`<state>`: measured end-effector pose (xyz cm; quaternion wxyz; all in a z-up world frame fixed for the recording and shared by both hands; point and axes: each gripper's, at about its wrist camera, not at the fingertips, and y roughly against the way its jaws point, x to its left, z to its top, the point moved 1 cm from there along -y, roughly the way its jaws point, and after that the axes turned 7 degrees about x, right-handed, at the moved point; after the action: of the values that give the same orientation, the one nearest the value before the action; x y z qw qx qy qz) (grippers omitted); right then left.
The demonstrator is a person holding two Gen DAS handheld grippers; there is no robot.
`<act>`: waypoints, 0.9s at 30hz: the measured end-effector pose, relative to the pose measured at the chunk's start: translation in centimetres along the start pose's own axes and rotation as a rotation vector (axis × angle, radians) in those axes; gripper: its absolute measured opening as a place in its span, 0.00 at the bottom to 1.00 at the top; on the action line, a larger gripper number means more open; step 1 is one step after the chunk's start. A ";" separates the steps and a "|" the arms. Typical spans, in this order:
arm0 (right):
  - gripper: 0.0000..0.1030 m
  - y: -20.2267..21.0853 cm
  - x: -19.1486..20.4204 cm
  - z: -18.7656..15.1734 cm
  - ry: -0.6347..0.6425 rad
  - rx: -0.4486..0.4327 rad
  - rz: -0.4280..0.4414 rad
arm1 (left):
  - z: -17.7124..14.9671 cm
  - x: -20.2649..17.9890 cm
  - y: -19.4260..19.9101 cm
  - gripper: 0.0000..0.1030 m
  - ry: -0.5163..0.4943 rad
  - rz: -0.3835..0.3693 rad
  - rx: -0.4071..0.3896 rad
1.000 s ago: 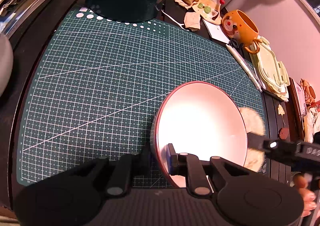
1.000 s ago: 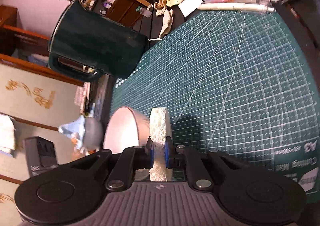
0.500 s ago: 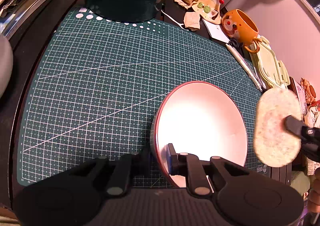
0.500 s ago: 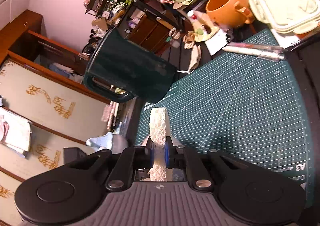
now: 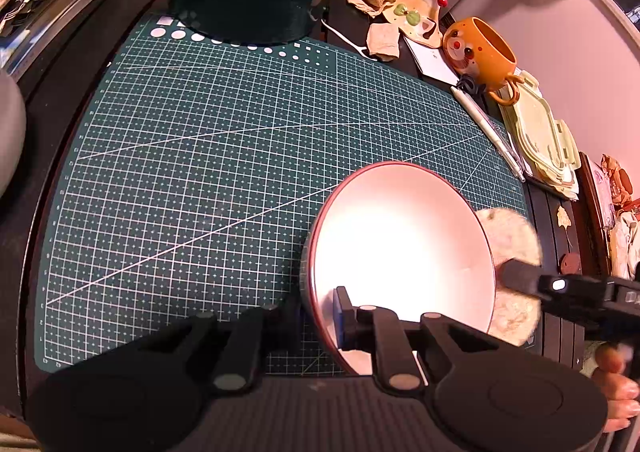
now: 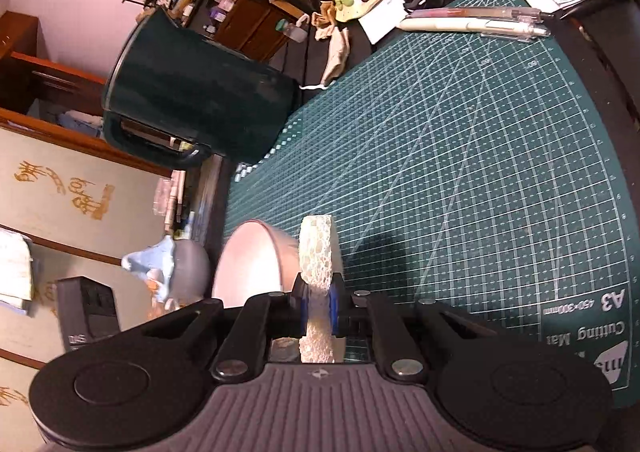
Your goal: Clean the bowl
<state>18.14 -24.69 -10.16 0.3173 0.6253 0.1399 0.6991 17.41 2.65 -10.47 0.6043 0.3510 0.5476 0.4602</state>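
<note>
A shallow round bowl point(image 5: 400, 252) with a pale inside, a red rim and a grey outer wall is held tilted on its edge above the dark green gridded cutting mat point(image 5: 224, 155) that covers the dark counter point(image 5: 560, 332). Its near rim is clamped between the closed jaws of the left gripper point(image 5: 320, 316), one blue-padded finger being seen inside the bowl and the other outside it. A pale, porous round sponge point(image 6: 317, 272) is gripped edge-on by the closed jaws of the right gripper point(image 6: 318, 306). The sponge is placed against the outer wall of the bowl on its right side, partly hidden behind the rim in the left wrist view. A large dark green jug point(image 6: 192, 107) with a handle stands at the far edge of the mat. An orange mug point(image 5: 482, 51) with a painted face and two pens point(image 6: 472, 21) lie beyond the mat's right edge. A person's fingers point(image 5: 618, 388) are seen below the right gripper.
</note>
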 end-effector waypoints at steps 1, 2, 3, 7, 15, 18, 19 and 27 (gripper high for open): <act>0.09 0.4 0.4 -0.1 0.010 -0.008 0.006 | 0.0 0.0 0.0 0.14 0.000 0.000 0.000; 0.09 0.8 0.7 -0.2 0.021 -0.016 0.012 | 0.0 0.1 0.0 0.14 0.000 0.000 0.000; 0.09 1.3 1.2 -0.2 0.036 -0.029 0.020 | 0.0 0.0 0.0 0.14 0.000 0.000 0.000; 0.09 2.6 2.3 -0.1 0.074 -0.067 0.033 | 0.0 0.1 0.0 0.14 -0.002 -0.001 0.000; 0.09 3.6 2.6 0.2 0.118 -0.110 -0.049 | -0.1 0.0 0.0 0.14 -0.003 0.003 -0.001; 0.09 2.1 1.8 0.3 0.109 -0.078 -0.107 | -0.1 0.0 0.0 0.14 -0.004 0.003 -0.001; 0.09 1.5 1.4 0.3 0.100 -0.062 -0.118 | 0.0 -0.1 0.0 0.14 -0.005 0.004 -0.001; 0.09 -0.9 -0.1 0.0 0.017 0.023 -0.039 | -0.1 -0.1 0.0 0.14 0.000 0.003 -0.002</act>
<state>18.41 -24.06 -10.75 0.3225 0.6202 0.1628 0.6963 17.28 2.56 -10.46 0.6040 0.3514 0.5466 0.4615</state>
